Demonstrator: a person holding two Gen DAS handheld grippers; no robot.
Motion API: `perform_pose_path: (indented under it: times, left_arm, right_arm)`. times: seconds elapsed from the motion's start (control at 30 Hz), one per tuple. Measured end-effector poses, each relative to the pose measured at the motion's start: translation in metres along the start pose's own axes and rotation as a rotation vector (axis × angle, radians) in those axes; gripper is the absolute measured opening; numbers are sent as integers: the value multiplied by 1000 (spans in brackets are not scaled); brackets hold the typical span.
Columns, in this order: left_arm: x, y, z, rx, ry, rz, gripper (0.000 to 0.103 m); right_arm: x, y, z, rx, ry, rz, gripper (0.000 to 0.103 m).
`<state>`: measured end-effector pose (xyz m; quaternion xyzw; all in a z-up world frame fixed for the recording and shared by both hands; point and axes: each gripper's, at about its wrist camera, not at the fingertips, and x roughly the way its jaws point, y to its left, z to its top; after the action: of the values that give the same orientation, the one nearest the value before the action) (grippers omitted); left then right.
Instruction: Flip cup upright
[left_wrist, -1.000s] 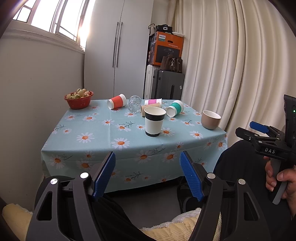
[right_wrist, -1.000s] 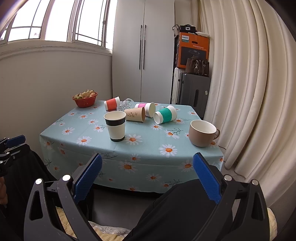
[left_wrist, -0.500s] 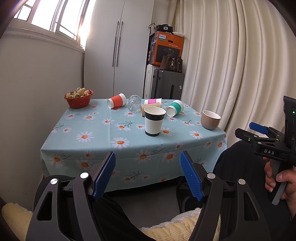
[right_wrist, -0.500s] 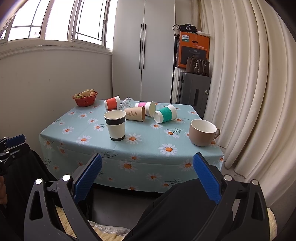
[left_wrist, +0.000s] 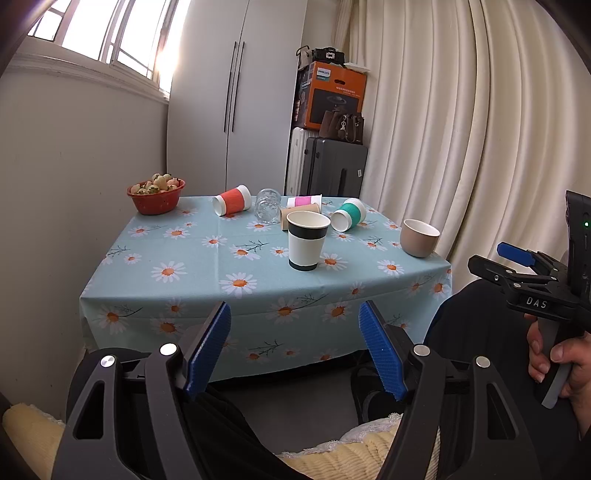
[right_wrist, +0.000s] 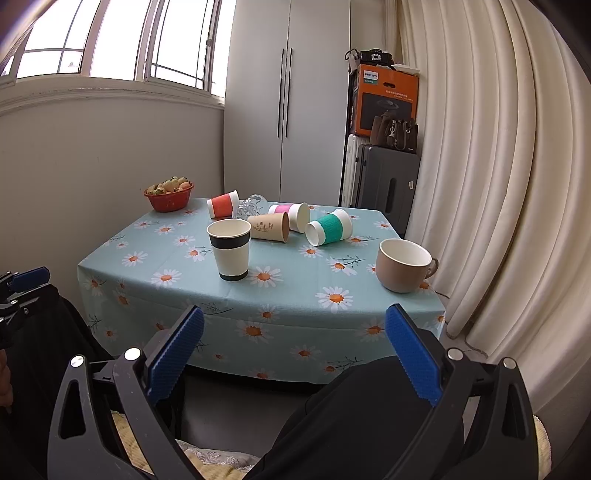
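Several cups lie on their sides on the daisy tablecloth (left_wrist: 207, 266): a red-sleeved cup (left_wrist: 232, 199) (right_wrist: 222, 204), a clear glass (left_wrist: 267, 211), a pink-sleeved cup (right_wrist: 291, 215), a brown paper cup (right_wrist: 269, 227) and a green-sleeved cup (left_wrist: 348, 214) (right_wrist: 328, 227). A black-banded white paper cup (left_wrist: 307, 240) (right_wrist: 229, 249) and a beige mug (left_wrist: 419, 237) (right_wrist: 404, 264) stand upright. My left gripper (left_wrist: 294, 349) and right gripper (right_wrist: 294, 353) are open and empty, held low in front of the table, well short of the cups.
A red bowl of fruit (left_wrist: 156, 195) sits at the table's far left corner. A wall runs along the left, curtains (right_wrist: 498, 184) hang on the right, and suitcases (right_wrist: 384, 184) with an orange box stand behind. The right gripper also shows in the left wrist view (left_wrist: 517, 275).
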<state>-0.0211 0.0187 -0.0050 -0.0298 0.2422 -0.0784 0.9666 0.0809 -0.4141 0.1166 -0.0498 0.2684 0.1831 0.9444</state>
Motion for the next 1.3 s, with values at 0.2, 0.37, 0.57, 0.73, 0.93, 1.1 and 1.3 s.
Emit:
perform_pose_path:
  times: [0.2, 0.37, 0.57, 0.73, 0.93, 1.1, 1.3]
  left_arm:
    - [0, -1, 0, 2, 1, 0, 70]
    - [2, -4, -1, 14, 10, 1, 70]
    - [4, -9, -2, 27, 20, -1, 70]
    - [4, -10, -2, 23, 20, -5, 70]
    - [4, -7, 0, 7, 19, -7, 70]
    - [4, -7, 0, 10, 19, -8, 70]
    - [4, -7, 1, 8, 20, -8, 70]
  right_arm:
    - [1, 0, 0, 4, 2, 2, 97]
    - [1, 0, -1, -7, 8, 3, 97]
    - [3, 5, 0, -26, 15, -2, 97]
    - [3, 4, 0, -24, 17, -1, 97]
    - [4, 3, 1, -23, 23, 1, 97]
    - [4, 3, 1, -25, 24, 0, 97]
    - [4, 3, 1, -23, 23, 0, 97]
